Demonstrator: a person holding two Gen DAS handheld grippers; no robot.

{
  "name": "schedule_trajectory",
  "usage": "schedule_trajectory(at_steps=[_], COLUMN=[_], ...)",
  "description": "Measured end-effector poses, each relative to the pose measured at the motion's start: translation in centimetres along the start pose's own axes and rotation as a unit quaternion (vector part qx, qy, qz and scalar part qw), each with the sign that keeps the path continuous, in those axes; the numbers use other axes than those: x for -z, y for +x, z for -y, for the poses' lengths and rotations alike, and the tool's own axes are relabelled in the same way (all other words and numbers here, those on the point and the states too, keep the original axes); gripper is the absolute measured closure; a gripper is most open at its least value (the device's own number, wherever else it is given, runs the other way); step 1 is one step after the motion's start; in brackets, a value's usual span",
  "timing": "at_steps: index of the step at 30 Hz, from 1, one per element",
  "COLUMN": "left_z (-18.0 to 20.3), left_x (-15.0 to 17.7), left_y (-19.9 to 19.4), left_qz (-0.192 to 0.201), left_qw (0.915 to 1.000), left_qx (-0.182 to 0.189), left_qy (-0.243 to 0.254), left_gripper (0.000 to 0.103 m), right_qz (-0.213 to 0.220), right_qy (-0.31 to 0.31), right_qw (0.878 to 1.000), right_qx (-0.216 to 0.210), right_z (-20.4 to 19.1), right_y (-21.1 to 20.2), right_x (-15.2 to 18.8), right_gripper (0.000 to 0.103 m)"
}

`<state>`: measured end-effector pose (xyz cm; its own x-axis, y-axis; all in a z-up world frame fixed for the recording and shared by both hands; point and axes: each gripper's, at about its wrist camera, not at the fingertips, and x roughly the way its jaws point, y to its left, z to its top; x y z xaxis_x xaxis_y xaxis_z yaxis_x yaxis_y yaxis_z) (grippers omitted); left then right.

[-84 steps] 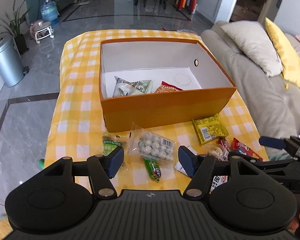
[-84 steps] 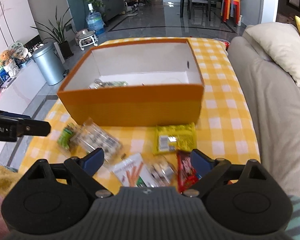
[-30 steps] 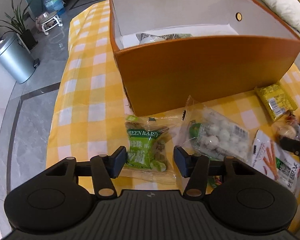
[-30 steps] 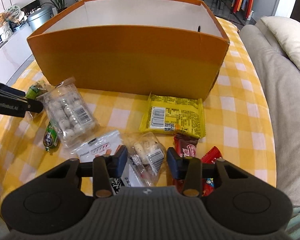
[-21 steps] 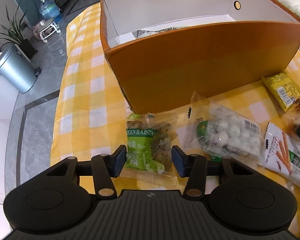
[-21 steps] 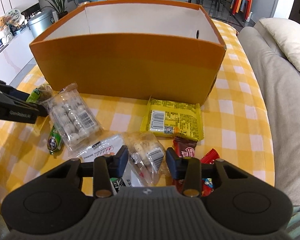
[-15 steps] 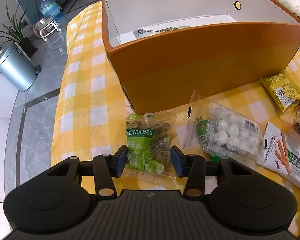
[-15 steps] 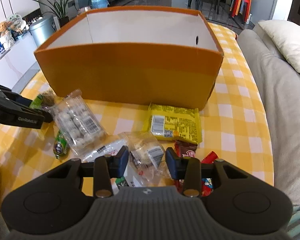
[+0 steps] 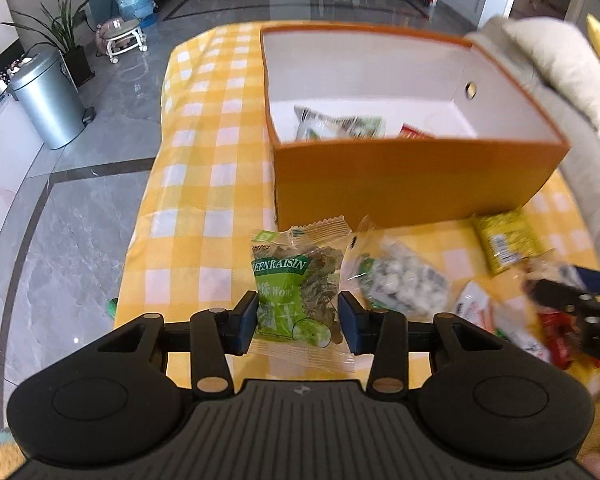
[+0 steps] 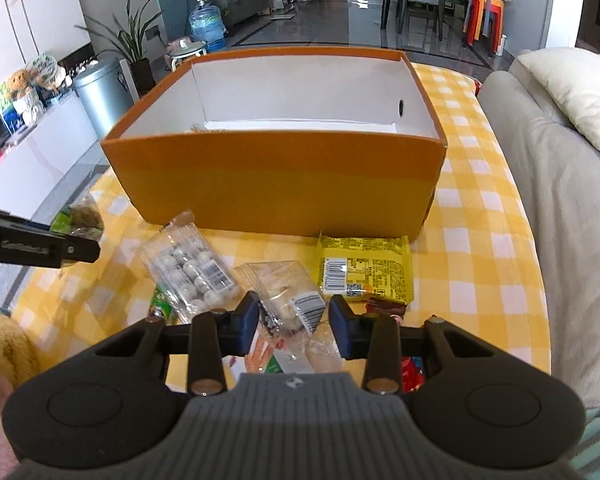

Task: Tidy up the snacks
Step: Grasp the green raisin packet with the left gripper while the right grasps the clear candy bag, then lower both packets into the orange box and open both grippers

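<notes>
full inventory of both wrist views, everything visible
orange box: 1, orange outside, white inside, on the table.
packets in box: 2 seen, green-white and red.
green raisin packet: 1, in the left gripper.
clear packet: 1, barcode, in the right gripper.
white-ball bag: 1, clear, before the box.
yellow packet: 1, by the box front.
checked cloth: 1, yellow-white.
bin: 1, grey, on the floor.
sofa: 1, grey, beside the table.
left gripper: black, shut.
right gripper: black, shut.

A yellow-checked table carries the orange box, a yellow packet and a ball-candy bag.
</notes>
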<state>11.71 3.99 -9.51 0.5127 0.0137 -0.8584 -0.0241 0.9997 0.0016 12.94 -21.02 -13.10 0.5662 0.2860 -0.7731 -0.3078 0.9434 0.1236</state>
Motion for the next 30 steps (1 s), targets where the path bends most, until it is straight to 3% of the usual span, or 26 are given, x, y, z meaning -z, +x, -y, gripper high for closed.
schedule_trajectory(at_steps=[10, 22, 30], left_z=[1.2, 3.6, 5.5], left_x=[-1.6, -6.8, -10.5], left_y=[-4.7, -6.9, -5.3], left_qz=[0.049, 0.109, 0.094], left_qw=[0.998, 0.9914, 0.9897], left_qx=[0.039, 0.058, 0.062], left_qy=[-0.002, 0.042, 0.088], left_gripper=[0.055, 0.055, 0.055], right_qz=[0.038, 0.112, 0.117], right_qy=[0.012, 0.014, -0.004], right_qw=[0.999, 0.994, 0.993], right_qx=[-0.006, -0.015, -0.019], right_z=[-0.4, 0.1, 0.1], right_y=[-4.0, -8.4, -7.2], right_x=[-1.5, -7.0, -11.8], right_gripper=[0.068, 0.068, 0.068])
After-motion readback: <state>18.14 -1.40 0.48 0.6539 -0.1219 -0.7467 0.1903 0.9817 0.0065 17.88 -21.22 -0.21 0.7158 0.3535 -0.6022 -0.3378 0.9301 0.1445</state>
